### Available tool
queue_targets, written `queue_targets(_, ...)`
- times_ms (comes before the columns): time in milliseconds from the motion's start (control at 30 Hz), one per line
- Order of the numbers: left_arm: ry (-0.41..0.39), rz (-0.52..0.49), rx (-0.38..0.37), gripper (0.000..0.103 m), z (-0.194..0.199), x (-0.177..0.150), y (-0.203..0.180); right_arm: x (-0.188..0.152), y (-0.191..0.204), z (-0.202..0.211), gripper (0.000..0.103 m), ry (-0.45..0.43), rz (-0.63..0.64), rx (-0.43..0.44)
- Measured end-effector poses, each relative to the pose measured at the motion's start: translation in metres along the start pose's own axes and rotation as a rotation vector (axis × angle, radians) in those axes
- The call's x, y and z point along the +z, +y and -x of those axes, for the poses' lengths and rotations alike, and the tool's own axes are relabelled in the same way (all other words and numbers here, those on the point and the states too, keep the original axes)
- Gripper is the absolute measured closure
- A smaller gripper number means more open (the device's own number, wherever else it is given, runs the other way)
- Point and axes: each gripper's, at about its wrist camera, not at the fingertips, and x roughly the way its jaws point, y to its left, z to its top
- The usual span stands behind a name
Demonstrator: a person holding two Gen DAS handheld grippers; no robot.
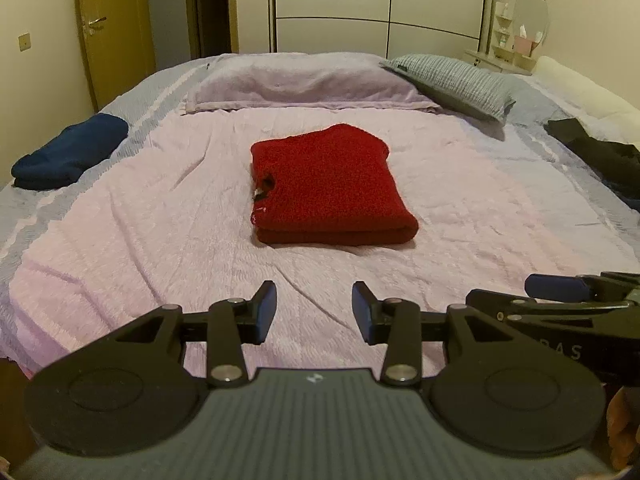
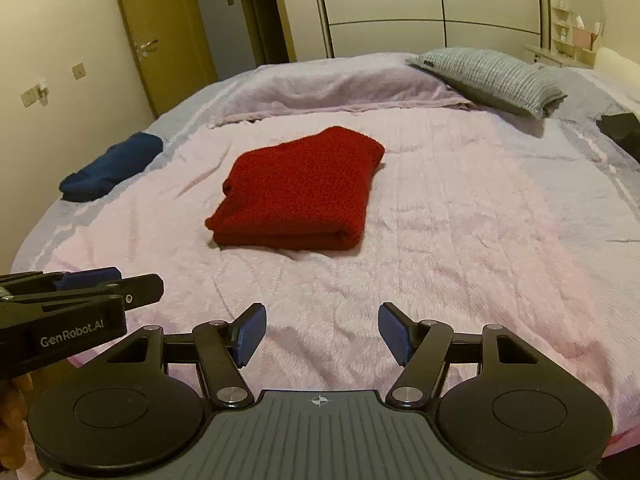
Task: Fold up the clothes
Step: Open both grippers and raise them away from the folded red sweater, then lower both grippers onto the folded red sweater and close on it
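Far ahead and to the left of both grippers, we see a folded blue garment [image 1: 70, 151] at the bed's left edge. Directly ahead of the left gripper [image 1: 314, 312], well apart from its tips, we find the red sweater [image 1: 328, 184] folded into a neat block on the pink blanket [image 1: 160, 216]; it lies ahead and slightly left of the right gripper [image 2: 322, 334]. We hold both grippers low over the blanket's near edge, side by side, each with its jaws spread wide and nothing between the blue pads [image 2: 250, 334]. Beyond the sweater we note a lilac pillow [image 1: 296, 82], and to its right a grey striped pillow [image 1: 452, 80]. Far right of the left gripper, a dark garment [image 1: 596, 152] lies at the bed's right edge.
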Motion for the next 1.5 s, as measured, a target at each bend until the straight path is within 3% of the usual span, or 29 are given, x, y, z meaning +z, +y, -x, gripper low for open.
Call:
queue_targets(500,-0.035,0.045,-0.065,0.063,0.033,-0.026,0.002,-0.028,0.019,0.032,0.037,-0.026,0.041,-0.003)
queue_targets(833,-0.012,0.153,-0.12,0.059,0.0,-0.02,0.032,-0.021,0.016,0.007,0.037,-0.003,0.061,-0.012)
queue_targets(933,0.015,0.222,-0.146,0.055,-0.029,-0.014,0.054,-0.018,0.006,-0.016,0.037,0.039,0.038,-0.009)
queue_targets(1167,0.084,0.399,-0.237,0.051,-0.102,0.007,0.11,-0.002,-0.053,-0.075,0.037,0.138,-0.164,-0.021)
queue_targets(1367,0.142,0.578,-0.381,0.041,-0.18,0.044,0.158,0.039,-0.119,-0.115,0.035,0.084,-0.42,0.13)
queue_targets(1433,0.157,0.622,-0.416,0.039,-0.206,0.057,0.17,0.053,-0.135,-0.132,0.026,0.076,-0.479,0.186)
queue_targets(1500,0.167,0.647,-0.431,0.039,-0.232,0.069,0.179,0.065,-0.146,-0.149,0.024,0.074,-0.527,0.229)
